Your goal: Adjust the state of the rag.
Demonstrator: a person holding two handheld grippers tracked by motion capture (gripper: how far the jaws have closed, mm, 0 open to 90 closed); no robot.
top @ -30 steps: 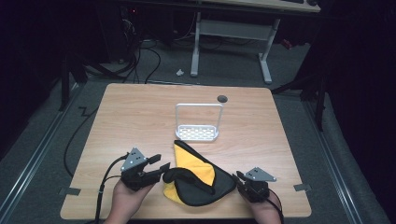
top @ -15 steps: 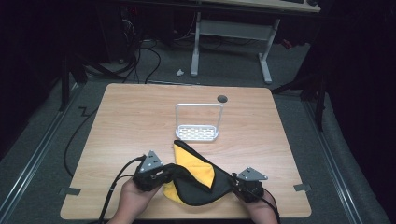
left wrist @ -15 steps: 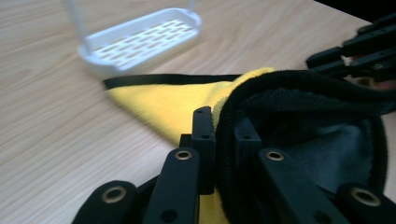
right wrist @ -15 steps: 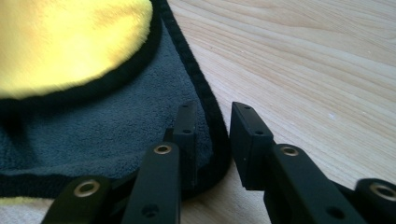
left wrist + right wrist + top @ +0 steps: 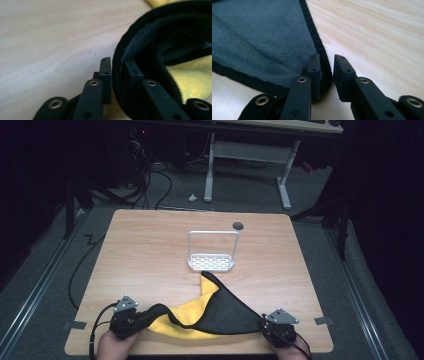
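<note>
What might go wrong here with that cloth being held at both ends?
The left gripper, whose jaws just reopened a little, pinches only the cloth's thick black rim, so it may slip out. The right gripper holds just the corner tip. Lifting could sweep the far flap into the metal rack.

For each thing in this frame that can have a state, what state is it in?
Cloth: partly folded, black side over yellow, lying on the table, stretched between the two grippers.
Left gripper: jaws have just been closing, black hem of the cloth between them, gripped.
Right gripper: jaws closed on the cloth's corner hem.
Metal rack: upright, apart from the cloth, nothing in it.
Table: bears the cloth and the rack.
</note>
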